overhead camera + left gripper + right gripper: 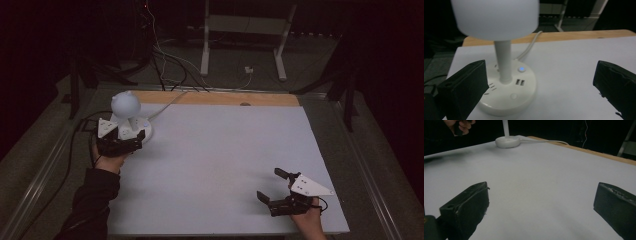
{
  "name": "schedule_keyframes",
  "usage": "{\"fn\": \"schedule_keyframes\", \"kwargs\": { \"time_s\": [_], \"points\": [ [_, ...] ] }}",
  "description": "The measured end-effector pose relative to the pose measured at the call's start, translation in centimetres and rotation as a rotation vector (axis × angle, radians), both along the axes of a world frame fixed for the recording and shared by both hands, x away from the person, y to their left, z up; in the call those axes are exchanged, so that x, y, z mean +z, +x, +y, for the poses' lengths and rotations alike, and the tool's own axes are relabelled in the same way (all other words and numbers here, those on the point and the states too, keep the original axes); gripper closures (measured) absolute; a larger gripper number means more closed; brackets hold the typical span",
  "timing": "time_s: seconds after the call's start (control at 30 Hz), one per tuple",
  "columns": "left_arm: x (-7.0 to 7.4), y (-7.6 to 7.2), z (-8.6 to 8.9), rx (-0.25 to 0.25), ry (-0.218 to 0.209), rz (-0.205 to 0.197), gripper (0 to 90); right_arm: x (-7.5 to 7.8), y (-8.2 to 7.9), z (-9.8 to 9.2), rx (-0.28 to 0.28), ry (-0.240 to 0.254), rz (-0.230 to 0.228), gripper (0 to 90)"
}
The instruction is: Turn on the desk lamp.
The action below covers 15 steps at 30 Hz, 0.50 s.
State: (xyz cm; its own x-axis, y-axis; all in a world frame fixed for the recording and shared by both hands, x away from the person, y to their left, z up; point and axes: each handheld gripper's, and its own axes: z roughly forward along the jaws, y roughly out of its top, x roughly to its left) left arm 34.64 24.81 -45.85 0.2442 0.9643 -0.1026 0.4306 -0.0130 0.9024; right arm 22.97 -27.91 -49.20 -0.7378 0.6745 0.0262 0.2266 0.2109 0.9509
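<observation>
A white table lamp stands at the table's far left, with a round shade [125, 104] on a thin stem above a round base [144, 133]. In the left gripper view the shade [495, 17] is close overhead. The base [509, 100] shows a lit blue button [521, 69] and USB ports [520, 82]. My left gripper [127, 136] is open right at the near side of the base, its left jaw in front of the base's left part; nothing is between the jaws [540, 75]. My right gripper [269, 184] rests open near the front right, holding nothing [541, 195].
The white tabletop [225, 155] has a wooden strip [215, 97] along its far edge. The lamp's white cable [167, 105] runs off the back. A white stand [205, 50] and loose wires are on the floor beyond. Metal rails [40, 175] flank the table.
</observation>
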Motion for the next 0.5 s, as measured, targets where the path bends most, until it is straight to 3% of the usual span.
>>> {"fn": "schedule_keyframes", "kwargs": {
  "time_s": [0.2, 0.5],
  "points": [
    [-0.7, 0.6, 0.1, 0.039, -0.002, 0.031, 0.4, 0.0, 0.0, 0.1, 0.001, -0.003, 0.0, 0.0],
    [-1.7, 1.0, -0.2, 0.078, 0.04, 0.025, 9.5, 0.0, 0.0, 0.0, -0.001, -0.002, 0.001, 0.0]
  ]
}}
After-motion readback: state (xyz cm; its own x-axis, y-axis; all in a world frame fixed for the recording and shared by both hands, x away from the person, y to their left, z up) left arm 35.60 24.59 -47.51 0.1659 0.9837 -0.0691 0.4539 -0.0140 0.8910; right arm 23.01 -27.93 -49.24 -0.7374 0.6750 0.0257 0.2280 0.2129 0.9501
